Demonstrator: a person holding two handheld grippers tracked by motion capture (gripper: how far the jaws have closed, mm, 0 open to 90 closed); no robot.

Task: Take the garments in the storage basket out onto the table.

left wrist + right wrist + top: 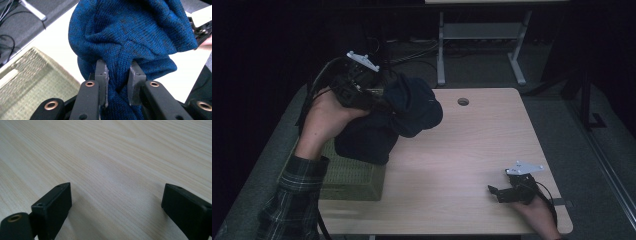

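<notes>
A dark blue knitted garment [392, 117] hangs bunched in the air over the table's left side, partly above a woven basket [349, 180]. My left gripper [377, 97] is shut on a fold of it; in the left gripper view the knit [130, 35] is pinched between both pads [103, 75]. My right gripper [498, 194] rests low on the table near the front right corner. Its jaws stand wide apart over bare wood [117, 177], holding nothing.
The light wooden table [472, 145] has a round cable hole [463, 102] near its far edge. The olive woven basket sits at the front left edge. A white desk frame [482, 35] and cables stand on the dark floor beyond.
</notes>
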